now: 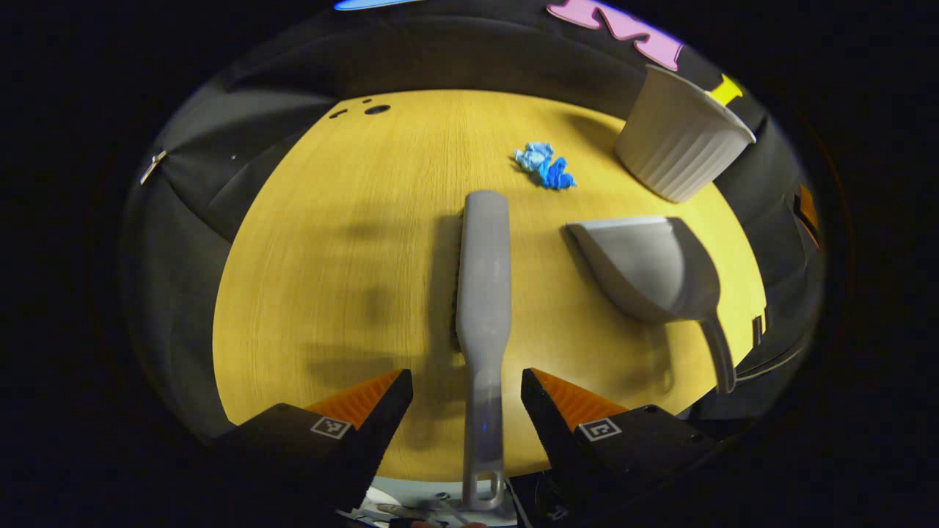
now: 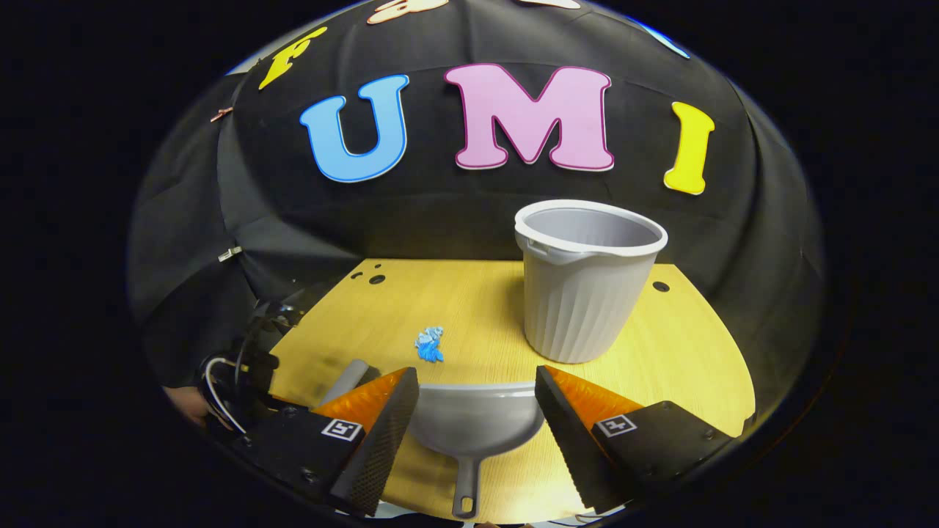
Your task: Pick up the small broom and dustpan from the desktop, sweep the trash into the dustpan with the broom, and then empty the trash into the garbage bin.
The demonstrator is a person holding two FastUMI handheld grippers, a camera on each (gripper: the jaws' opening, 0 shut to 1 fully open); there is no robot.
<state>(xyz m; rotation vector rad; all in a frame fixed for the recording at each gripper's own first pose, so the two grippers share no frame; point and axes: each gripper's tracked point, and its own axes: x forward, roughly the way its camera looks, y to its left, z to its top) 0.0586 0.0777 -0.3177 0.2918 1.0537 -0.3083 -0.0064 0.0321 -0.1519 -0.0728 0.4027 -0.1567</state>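
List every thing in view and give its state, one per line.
Broom: lying flat on the table, not gripped.
Dustpan: resting on the table, empty.
Bin: upright, open.
Blue trash: crumpled, on the table.
Left gripper: open, straddling the broom handle.
Right gripper: open.

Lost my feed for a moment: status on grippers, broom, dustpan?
Left gripper open, straddling broom handle, no grip. Right gripper open over dustpan. Blue trash unswept, bin upright. Nothing in the way.
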